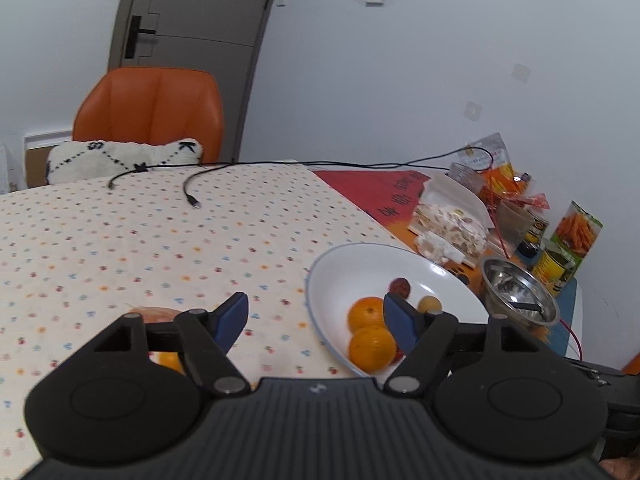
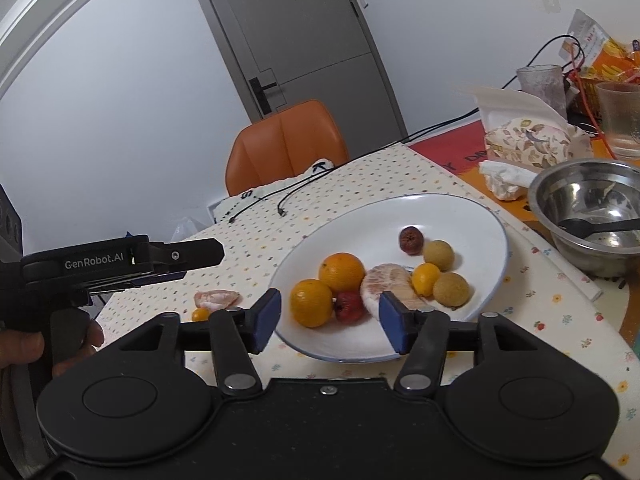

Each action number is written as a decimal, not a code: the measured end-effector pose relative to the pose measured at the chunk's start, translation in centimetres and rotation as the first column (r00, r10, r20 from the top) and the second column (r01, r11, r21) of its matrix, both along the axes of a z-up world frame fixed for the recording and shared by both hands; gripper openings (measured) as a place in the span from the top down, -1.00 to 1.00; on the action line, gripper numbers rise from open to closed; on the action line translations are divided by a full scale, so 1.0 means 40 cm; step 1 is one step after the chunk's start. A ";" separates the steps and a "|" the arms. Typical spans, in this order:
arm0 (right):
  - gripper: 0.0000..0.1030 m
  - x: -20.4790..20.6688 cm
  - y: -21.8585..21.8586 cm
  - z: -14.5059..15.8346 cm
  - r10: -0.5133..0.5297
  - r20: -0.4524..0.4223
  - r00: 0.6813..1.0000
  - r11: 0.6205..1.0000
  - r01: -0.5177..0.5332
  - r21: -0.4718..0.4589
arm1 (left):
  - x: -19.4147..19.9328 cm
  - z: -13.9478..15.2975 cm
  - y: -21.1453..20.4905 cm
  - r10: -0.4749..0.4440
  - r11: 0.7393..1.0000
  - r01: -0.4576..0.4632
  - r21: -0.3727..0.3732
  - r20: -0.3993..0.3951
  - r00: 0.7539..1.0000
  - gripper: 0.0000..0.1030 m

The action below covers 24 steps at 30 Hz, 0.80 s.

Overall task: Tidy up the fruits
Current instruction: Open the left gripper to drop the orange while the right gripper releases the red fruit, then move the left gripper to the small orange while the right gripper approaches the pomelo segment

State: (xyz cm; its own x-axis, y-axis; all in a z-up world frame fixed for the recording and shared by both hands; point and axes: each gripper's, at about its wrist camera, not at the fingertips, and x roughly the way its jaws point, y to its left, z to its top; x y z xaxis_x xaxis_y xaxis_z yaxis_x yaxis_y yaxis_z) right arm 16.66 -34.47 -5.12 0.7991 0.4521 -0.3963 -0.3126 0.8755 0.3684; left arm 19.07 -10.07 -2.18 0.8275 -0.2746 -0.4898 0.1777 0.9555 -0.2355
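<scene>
You are working at a table under a cloth [image 2: 360, 176] printed with small flowers, a pale wall and a grey door [image 2: 296, 40] behind it. Your right claw [image 2: 328, 320] hangs just above the near rim of a white plate [image 2: 472, 216], its blue-padded fingers spread wide and holding nothing. Between those fingers, right in front of you, lie an orange [image 2: 311, 303] and a small dark red fruit [image 2: 349, 306], with a second orange [image 2: 342, 272] just past them and a peeled citrus piece [image 2: 386, 280] by the right finger. Further ahead and to the right sit a small yellow fruit [image 2: 425, 279], two round tan fruits [image 2: 451, 289] and a dark wrinkled fruit [image 2: 411, 240] near the middle of the plate. Off the plate, to the left of the left finger, a pink peeled segment [image 2: 217, 298] and a tiny yellow fruit [image 2: 201, 314] rest on the cloth. Your left claw [image 1: 316, 322] is open too, empty, with the plate's left rim [image 1: 316, 272] between its fingers and its right finger over the oranges; in the right wrist view it shows side-on at the left, a hand [image 2: 24, 350] on its grip. To the right of the plate stands a steel bowl [image 2: 592, 208] with a dark spoon [image 2: 596, 226] in it. Beyond that come a wrapped packet [image 2: 532, 140], a glass [image 2: 618, 120] and snack bags [image 1: 492, 160]. At the far edge, black cables [image 1: 192, 188] trail over the cloth before an orange chair [image 1: 152, 108] and a white cushion [image 1: 120, 158].
</scene>
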 end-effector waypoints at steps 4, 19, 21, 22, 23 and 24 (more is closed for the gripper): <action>-0.20 -0.001 0.023 0.007 0.022 0.007 1.000 1.000 -0.022 0.000 | -0.015 0.010 0.030 0.023 1.000 -0.023 0.006 0.006 1.000 -0.50; -0.47 -0.003 0.109 0.023 0.078 0.018 0.997 0.997 -0.078 -0.002 | -0.058 0.020 0.149 0.109 0.994 -0.109 -0.003 0.008 0.994 -0.60; -0.51 -0.003 0.120 0.024 0.085 0.021 0.996 0.996 -0.085 -0.005 | -0.061 0.020 0.164 0.119 0.993 -0.119 -0.004 0.008 0.993 -0.60; -0.51 -0.004 0.125 0.025 0.089 0.021 0.996 0.996 -0.089 -0.006 | -0.062 0.020 0.170 0.125 0.992 -0.125 -0.005 0.007 0.992 -0.60; -0.52 -0.004 0.130 0.027 0.093 0.022 0.995 0.996 -0.093 -0.007 | -0.063 0.020 0.177 0.131 0.991 -0.131 -0.006 0.006 0.991 -0.60; -0.52 -0.004 0.136 0.027 0.097 0.022 0.995 0.995 -0.097 -0.009 | -0.065 0.019 0.184 0.136 0.991 -0.136 -0.008 0.005 0.991 -0.60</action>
